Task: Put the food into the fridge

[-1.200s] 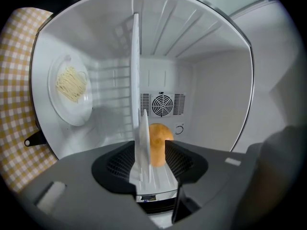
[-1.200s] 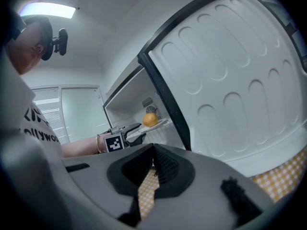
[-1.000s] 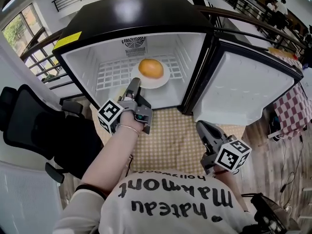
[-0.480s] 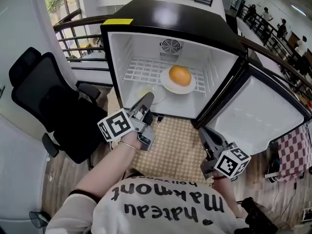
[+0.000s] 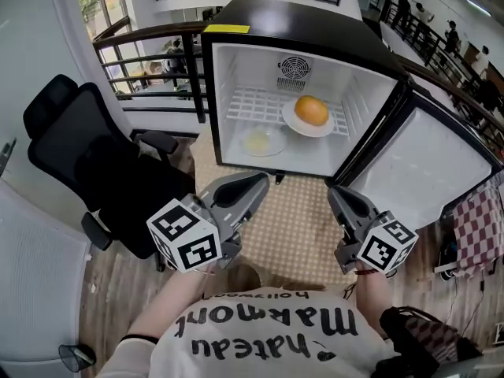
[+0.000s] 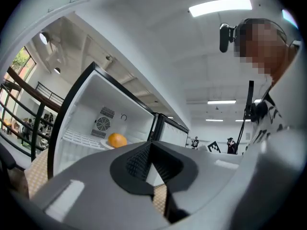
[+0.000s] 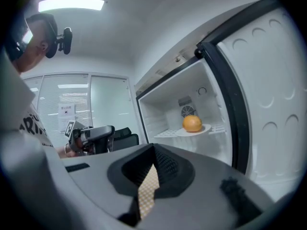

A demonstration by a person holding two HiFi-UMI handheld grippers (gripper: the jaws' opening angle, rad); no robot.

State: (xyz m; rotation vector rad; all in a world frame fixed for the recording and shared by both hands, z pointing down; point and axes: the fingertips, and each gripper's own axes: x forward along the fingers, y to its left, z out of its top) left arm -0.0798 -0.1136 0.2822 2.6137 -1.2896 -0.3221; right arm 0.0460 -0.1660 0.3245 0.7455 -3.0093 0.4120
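An orange (image 5: pixel 312 109) lies on a white plate (image 5: pixel 294 124) on the wire shelf of the open mini fridge (image 5: pixel 370 93). A clear dish (image 5: pixel 262 141) with something pale in it sits on the shelf to the plate's left. My left gripper (image 5: pixel 256 184) hangs in front of the fridge, clear of it; its jaws have just closed from wide and stand shut with nothing between them (image 6: pixel 149 145). My right gripper (image 5: pixel 337 196) is beside it, also shut and empty (image 7: pixel 153 150). The orange (image 6: pixel 117 139) (image 7: pixel 192 123) shows beyond both.
The fridge door (image 5: pixel 429 172) stands wide open to the right. A black office chair (image 5: pixel 87 164) is close on the left. A checked mat (image 5: pixel 291 227) covers the floor before the fridge. A railing (image 5: pixel 150 53) runs behind, and a red checked cloth (image 5: pixel 480 227) is at far right.
My left gripper has pulled back from the fridge mouth, risen and rolled, leaving the clear dish inside. My right gripper has lifted a little. The camera has swung, so the fridge sits further right.
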